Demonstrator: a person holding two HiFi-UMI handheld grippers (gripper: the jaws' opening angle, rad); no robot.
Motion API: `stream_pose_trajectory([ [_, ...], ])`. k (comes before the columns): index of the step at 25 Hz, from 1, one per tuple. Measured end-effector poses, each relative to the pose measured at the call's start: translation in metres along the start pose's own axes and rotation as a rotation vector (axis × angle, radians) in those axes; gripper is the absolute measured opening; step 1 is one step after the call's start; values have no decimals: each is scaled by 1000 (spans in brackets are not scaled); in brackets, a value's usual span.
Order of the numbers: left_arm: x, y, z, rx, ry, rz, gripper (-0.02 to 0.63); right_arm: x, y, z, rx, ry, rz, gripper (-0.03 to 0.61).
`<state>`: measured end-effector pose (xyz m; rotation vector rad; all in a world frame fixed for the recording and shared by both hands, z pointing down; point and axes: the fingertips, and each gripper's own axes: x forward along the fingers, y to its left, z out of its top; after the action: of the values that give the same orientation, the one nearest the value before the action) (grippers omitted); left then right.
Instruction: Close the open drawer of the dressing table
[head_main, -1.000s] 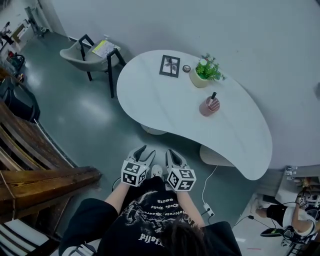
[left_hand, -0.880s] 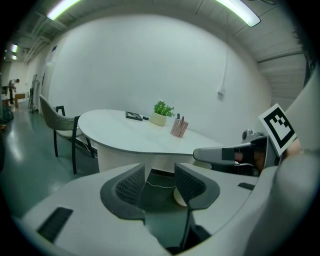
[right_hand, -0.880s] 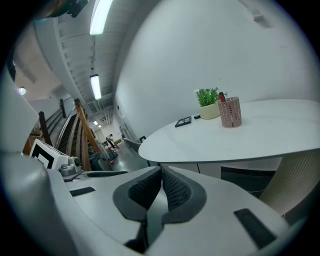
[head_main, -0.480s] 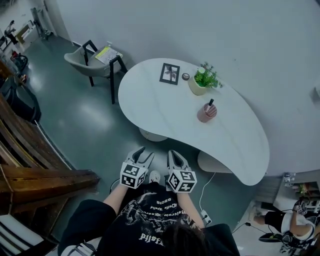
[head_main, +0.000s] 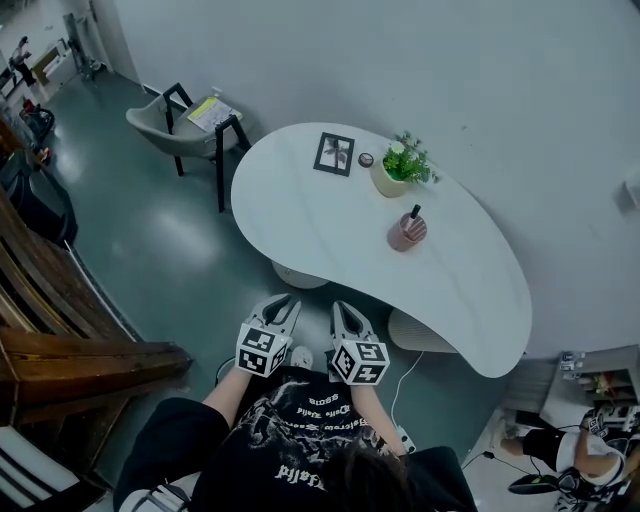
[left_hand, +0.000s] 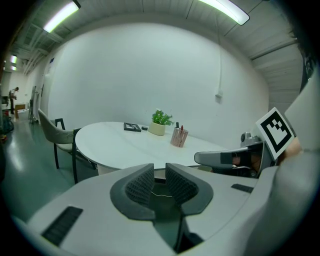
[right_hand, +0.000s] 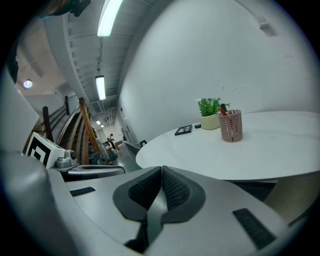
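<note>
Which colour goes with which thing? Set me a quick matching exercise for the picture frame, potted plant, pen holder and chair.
Things:
1 picture frame
2 potted plant
3 pen holder
4 chair

Colours:
A pink
B grey seat, black legs
C green leaves, pale pot
D black rim

Pairs: 1-D, 2-C, 3-A, 4-B

White curved counter (head_main: 320, 218): near edge open; black picture frame (head_main: 335, 154), green potted plant (head_main: 398, 168), pink mesh cup (head_main: 406, 231) along far edge.
</note>
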<state>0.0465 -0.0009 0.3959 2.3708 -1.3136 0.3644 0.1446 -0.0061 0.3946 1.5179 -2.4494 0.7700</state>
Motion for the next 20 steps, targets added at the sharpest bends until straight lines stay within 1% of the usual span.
stream_pose_trajectory([
  [2, -1, 0, 4, -14, -20, -4, 64, 0, 0, 0, 6, -1, 7, 28],
  [5, -2, 0, 8, -32, -37, -5, 38, 0, -1, 1, 1, 0, 10, 28],
  [11, 0, -2, 11, -22, -47, 4, 31, 0, -2, 0, -35, 12, 21, 26],
  [20, 5, -3, 12, -19, -42, -2, 29, 1, -9, 1, -61, 14, -2, 26],
])
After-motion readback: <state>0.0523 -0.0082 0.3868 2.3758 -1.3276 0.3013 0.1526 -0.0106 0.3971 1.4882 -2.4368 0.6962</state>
